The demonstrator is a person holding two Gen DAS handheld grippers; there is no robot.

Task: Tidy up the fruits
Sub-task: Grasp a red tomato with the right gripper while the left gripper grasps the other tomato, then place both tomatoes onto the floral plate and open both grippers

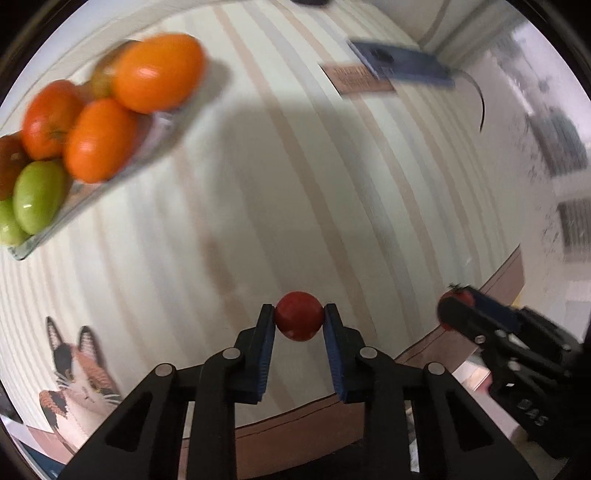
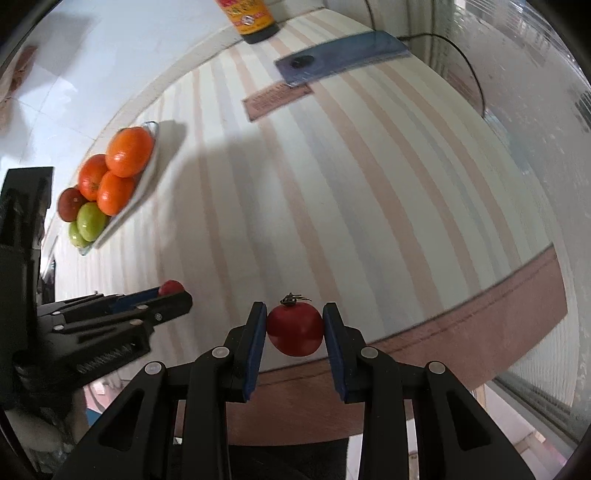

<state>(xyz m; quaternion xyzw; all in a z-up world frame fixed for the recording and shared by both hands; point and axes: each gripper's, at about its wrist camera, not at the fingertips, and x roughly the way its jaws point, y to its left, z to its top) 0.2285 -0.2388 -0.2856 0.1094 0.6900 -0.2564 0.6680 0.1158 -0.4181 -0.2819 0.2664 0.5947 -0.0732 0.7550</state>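
My left gripper [image 1: 299, 315] is shut on a small red tomato [image 1: 298, 320], held above the striped tablecloth [image 1: 258, 184]. My right gripper [image 2: 295, 314] is shut on a second red tomato [image 2: 294, 329] that has a dark stem on top. Each gripper shows in the other's view: the right one [image 1: 458, 306] at the lower right of the left wrist view, the left one [image 2: 177, 291] at the left of the right wrist view. A glass dish [image 1: 37, 242] [image 2: 147, 162] at the left holds orange, red and green fruits.
A blue phone [image 2: 340, 55] and a brown label [image 2: 275, 99] lie on the far side of the cloth. A dark bottle [image 2: 251, 18] stands at the back edge. A cable [image 1: 480, 99] runs at the right. The table's brown edge [image 2: 480, 332] is near. A cat picture [image 1: 81, 373] is printed at the lower left.
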